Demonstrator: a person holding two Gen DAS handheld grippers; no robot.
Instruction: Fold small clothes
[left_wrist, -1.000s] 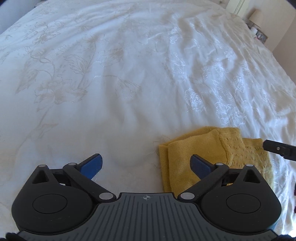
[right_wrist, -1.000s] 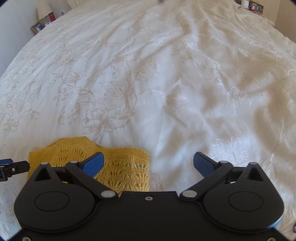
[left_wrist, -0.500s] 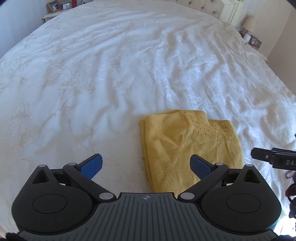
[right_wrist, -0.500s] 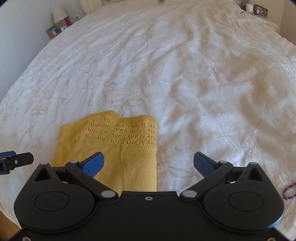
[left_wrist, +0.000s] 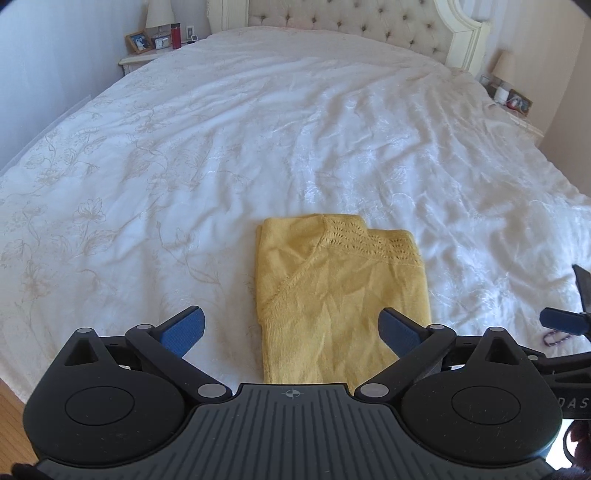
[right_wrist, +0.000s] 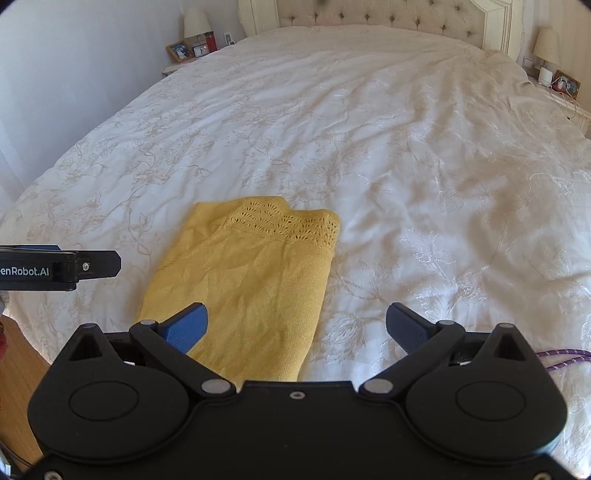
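A yellow knitted garment (left_wrist: 340, 291) lies folded into a neat rectangle near the foot of the white bed, its lace-knit band at the far end; the right wrist view shows the same garment (right_wrist: 243, 280). My left gripper (left_wrist: 291, 328) hangs open above the garment's near end, holding nothing. My right gripper (right_wrist: 297, 325) is open too, above the garment's right edge and the bedspread beside it. The right gripper's blue fingertip (left_wrist: 557, 321) shows at the right of the left wrist view.
The white embroidered bedspread (left_wrist: 258, 129) covers the whole bed up to a tufted headboard (left_wrist: 343, 18). Nightstands with lamps and photo frames (right_wrist: 177, 51) flank the bed. A purple cord (right_wrist: 561, 356) lies at the right. Wooden floor (right_wrist: 18, 373) shows at the lower left.
Both grippers have pulled back and risen away from the garment. More of the bed, the headboard and the nightstands have come into view. The garment lies unmoved.
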